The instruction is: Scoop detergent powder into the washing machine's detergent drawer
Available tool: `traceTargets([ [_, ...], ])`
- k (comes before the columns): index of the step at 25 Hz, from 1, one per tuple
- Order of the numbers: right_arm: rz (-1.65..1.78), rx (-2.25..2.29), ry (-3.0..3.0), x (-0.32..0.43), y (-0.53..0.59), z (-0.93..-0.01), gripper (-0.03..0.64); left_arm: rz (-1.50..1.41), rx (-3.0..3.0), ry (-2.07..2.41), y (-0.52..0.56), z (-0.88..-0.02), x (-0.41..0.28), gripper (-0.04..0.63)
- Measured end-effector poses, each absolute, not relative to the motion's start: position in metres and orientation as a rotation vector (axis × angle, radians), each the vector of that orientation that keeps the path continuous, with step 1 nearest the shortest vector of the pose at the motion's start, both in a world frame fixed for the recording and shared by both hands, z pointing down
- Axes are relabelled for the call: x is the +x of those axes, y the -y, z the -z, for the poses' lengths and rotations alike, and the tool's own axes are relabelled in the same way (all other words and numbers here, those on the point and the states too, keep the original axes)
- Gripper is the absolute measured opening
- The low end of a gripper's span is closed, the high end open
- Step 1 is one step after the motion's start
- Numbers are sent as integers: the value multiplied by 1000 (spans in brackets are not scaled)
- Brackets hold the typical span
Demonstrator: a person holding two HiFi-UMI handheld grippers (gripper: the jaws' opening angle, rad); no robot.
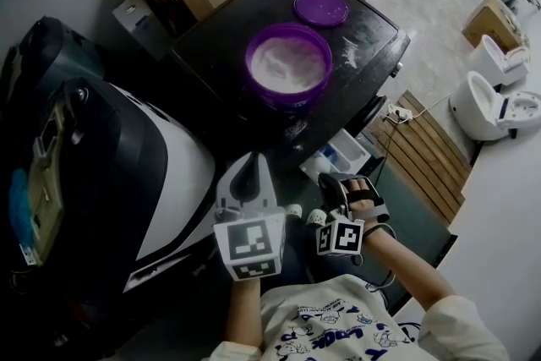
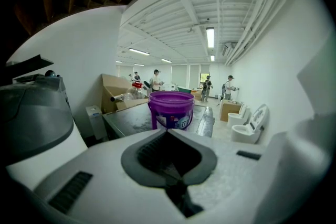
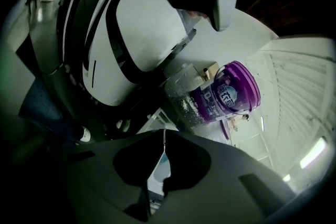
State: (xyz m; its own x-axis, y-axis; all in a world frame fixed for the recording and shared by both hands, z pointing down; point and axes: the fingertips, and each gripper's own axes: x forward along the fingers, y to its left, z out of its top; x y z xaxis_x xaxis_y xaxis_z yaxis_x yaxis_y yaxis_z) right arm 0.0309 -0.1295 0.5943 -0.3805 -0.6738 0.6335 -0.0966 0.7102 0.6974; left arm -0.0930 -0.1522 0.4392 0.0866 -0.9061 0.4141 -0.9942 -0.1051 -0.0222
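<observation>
My white left gripper (image 1: 250, 169) and black right gripper (image 1: 345, 188) are closed on nothing; the open purple plastic powder tub (image 1: 292, 100) sits upper centre, the white detergent drawer (image 1: 340, 155) below it; I judge powder could spill crossing between them.

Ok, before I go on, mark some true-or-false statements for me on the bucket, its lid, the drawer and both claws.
1. The lid is off the purple bucket and lies beside it on the washing machine top. True.
2. The bucket holds white powder. True.
3. The left claw grips a scoop. False: it is shut on nothing.
4. The detergent drawer is pushed in. False: it stands pulled out, compartments showing.
5. The right claw is wide open. False: it is shut and empty.
</observation>
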Motion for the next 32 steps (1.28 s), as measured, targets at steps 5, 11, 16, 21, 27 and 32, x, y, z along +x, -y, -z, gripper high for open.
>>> traceTargets([
  [5, 377, 681, 2058, 32, 134, -586, 21, -468, 2104, 1904, 153, -437, -95, 3],
  [11, 119, 747, 2202, 35, 137, -570, 21, -448, 2113, 1910, 156, -430, -96, 3],
  [16, -93, 825, 2328, 40, 138, -544, 21, -428, 2125, 1917, 160, -421, -95, 3],
  [21, -199, 961, 2424, 48, 149, -501, 21, -406, 2140, 1929, 165, -410, -94, 3],
  [27, -191, 1125, 2537, 57, 169, -439, 21, -350, 2179, 1957, 175, -387, -90, 3],
  [32, -150, 1259, 2612, 62, 185, -391, 21, -319, 2221, 1970, 180, -368, -84, 3],
])
